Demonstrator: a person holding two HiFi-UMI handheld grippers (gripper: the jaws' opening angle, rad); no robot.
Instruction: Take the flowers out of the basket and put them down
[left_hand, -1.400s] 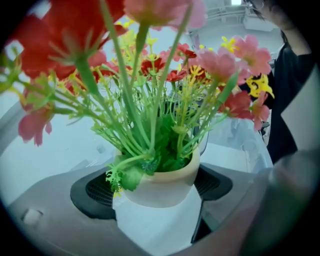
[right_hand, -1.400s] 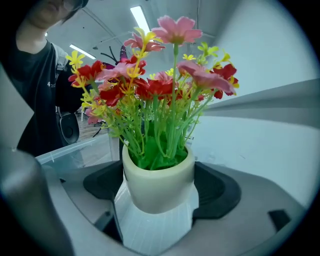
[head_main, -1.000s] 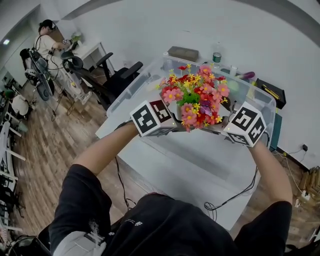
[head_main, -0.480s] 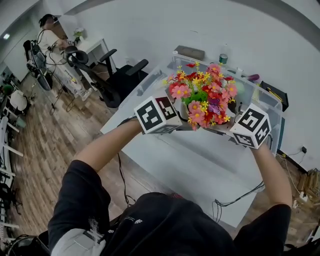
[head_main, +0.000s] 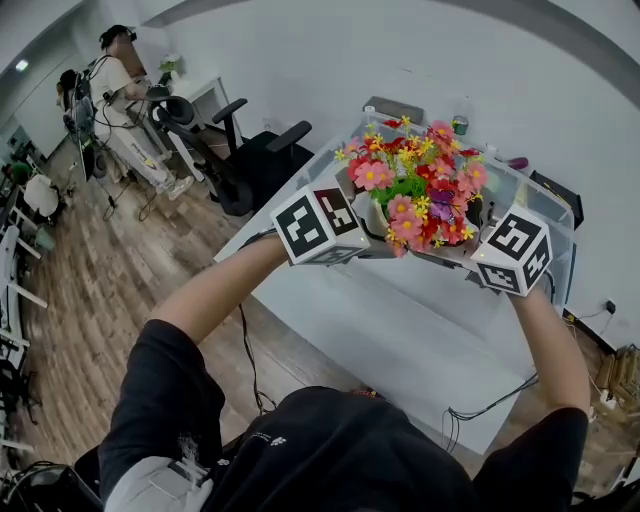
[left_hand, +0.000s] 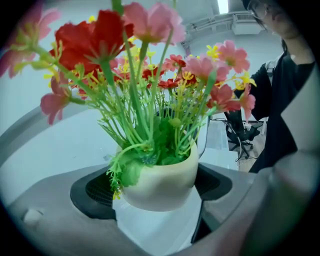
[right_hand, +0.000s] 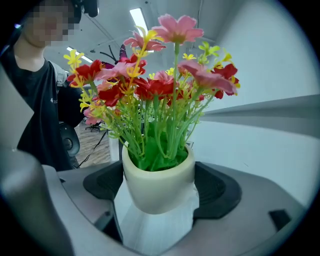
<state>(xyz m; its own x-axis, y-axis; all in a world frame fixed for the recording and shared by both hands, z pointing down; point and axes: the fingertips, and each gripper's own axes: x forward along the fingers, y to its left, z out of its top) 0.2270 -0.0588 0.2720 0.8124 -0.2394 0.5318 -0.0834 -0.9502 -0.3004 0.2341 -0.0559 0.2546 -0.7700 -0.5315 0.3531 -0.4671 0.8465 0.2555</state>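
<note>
Head view: 1 bunch of flowers (head_main: 420, 190) is held up by 2 tools. The left tool (head_main: 368, 232) and right tool (head_main: 470, 245) are on opp. sides of the flowers. The flowers are in line w/ the near wall of 1 clear basket (head_main: 548, 205); can't tell if they clear the rim. Nearer than the flowers, the white worktop (head_main: 380, 320) is bare to its near edge.

Left gripper view: 1 cream pot (left_hand: 160, 182) under the flowers is clamped betw. the left tool's jaws, pads touching both sides.

Right gripper view: same pot, w/ the right tool's jaws clamped on it likewise.
</note>
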